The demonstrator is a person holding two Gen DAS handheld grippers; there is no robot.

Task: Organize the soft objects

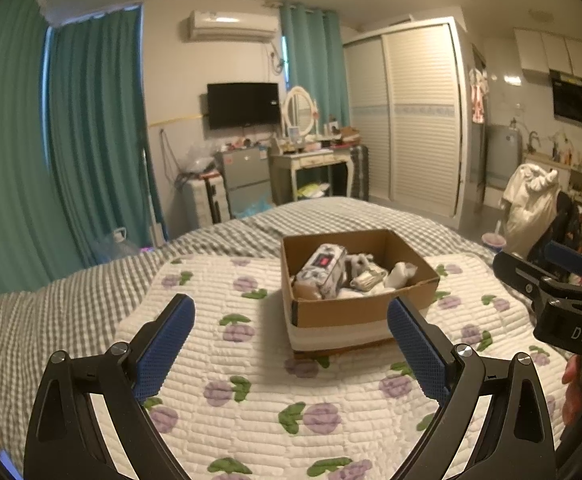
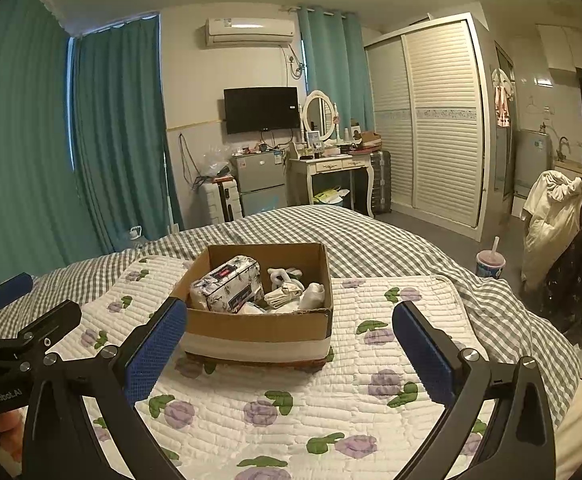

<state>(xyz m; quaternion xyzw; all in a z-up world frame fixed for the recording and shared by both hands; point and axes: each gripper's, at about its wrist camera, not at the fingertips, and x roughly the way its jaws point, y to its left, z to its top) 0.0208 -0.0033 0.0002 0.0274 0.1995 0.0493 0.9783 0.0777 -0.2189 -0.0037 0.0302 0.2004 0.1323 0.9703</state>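
- Bedroom setting: teal curtains (image 2: 119, 128) cover the left wall, a television (image 2: 262, 110) hangs on the far wall below an air conditioner (image 2: 249, 31), and a white slatted wardrobe (image 2: 443, 120) stands at the right.
- Bed (image 2: 371, 236): covered by a grey checked sheet, it fills the lower half of both views.
- Quilted pad (image 2: 299, 412): white with purple flowers and green leaves, it lies flat on the checked sheet.
- Cardboard box (image 2: 259, 326): open-topped, it sits on the pad near the middle, with a white band around its lower part.
- Tissue pack (image 2: 227, 284): white with a dark floral print, it leans tilted in the left part of the box.
- White soft items (image 2: 295, 290): they lie bunched in the right part of the box, beside the tissue pack; their exact kind cannot be told.
- Left gripper (image 1: 291, 320): jaws spread wide and holding nothing, it hovers above the pad on the near side of the box.
- Right gripper (image 2: 291, 322): jaws spread wide and holding nothing, it sits beside the left gripper, also facing the box.
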